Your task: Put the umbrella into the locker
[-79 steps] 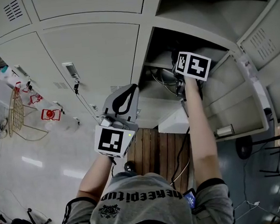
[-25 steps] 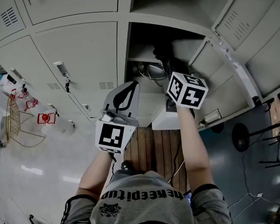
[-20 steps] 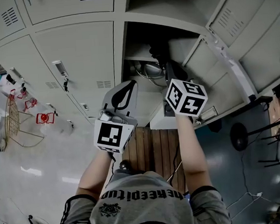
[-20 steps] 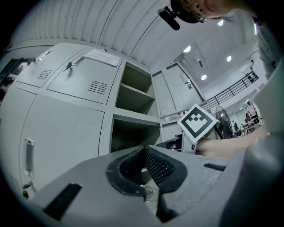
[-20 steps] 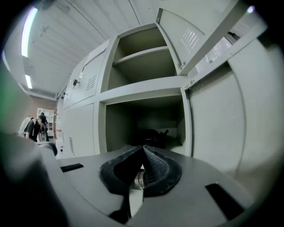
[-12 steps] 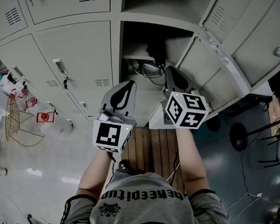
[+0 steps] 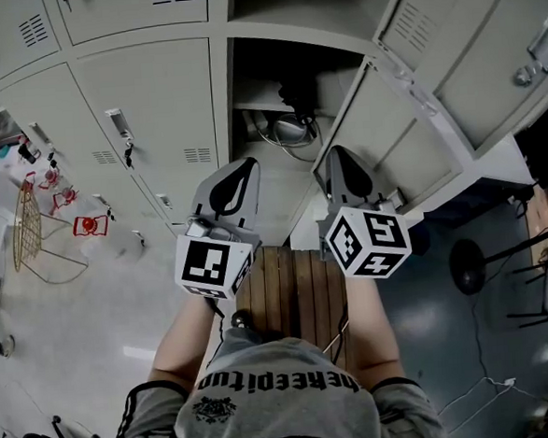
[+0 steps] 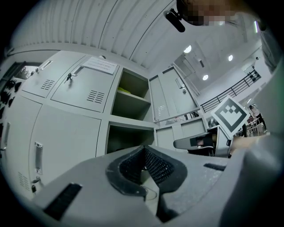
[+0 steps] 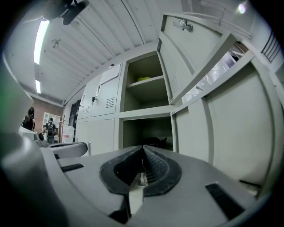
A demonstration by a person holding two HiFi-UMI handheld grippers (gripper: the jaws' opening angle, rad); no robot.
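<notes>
The open locker (image 7: 245, 66) holds a dark umbrella (image 7: 295, 98) lying deep on its shelf beside some looped cables (image 7: 282, 129). In the right gripper view the umbrella (image 9: 155, 142) shows as a dark shape in the lower open compartment. My right gripper (image 7: 337, 155) is shut and empty, outside the locker just in front of its opening. At its left my left gripper (image 7: 238, 166) hangs in front of the locker frame, also shut with nothing held. Both pairs of pads (image 8: 151, 166) (image 9: 153, 170) meet at their tips.
The locker's door (image 7: 384, 126) stands open to the right of my right gripper. Closed lockers (image 7: 143, 91) fill the left. A wooden platform (image 7: 297, 287) lies below, a wire basket (image 7: 31, 230) at far left, chair bases (image 7: 474, 265) at right.
My right gripper has drawn back out of the locker toward me, shut and empty. The left gripper has drifted back slightly. The umbrella stays inside.
</notes>
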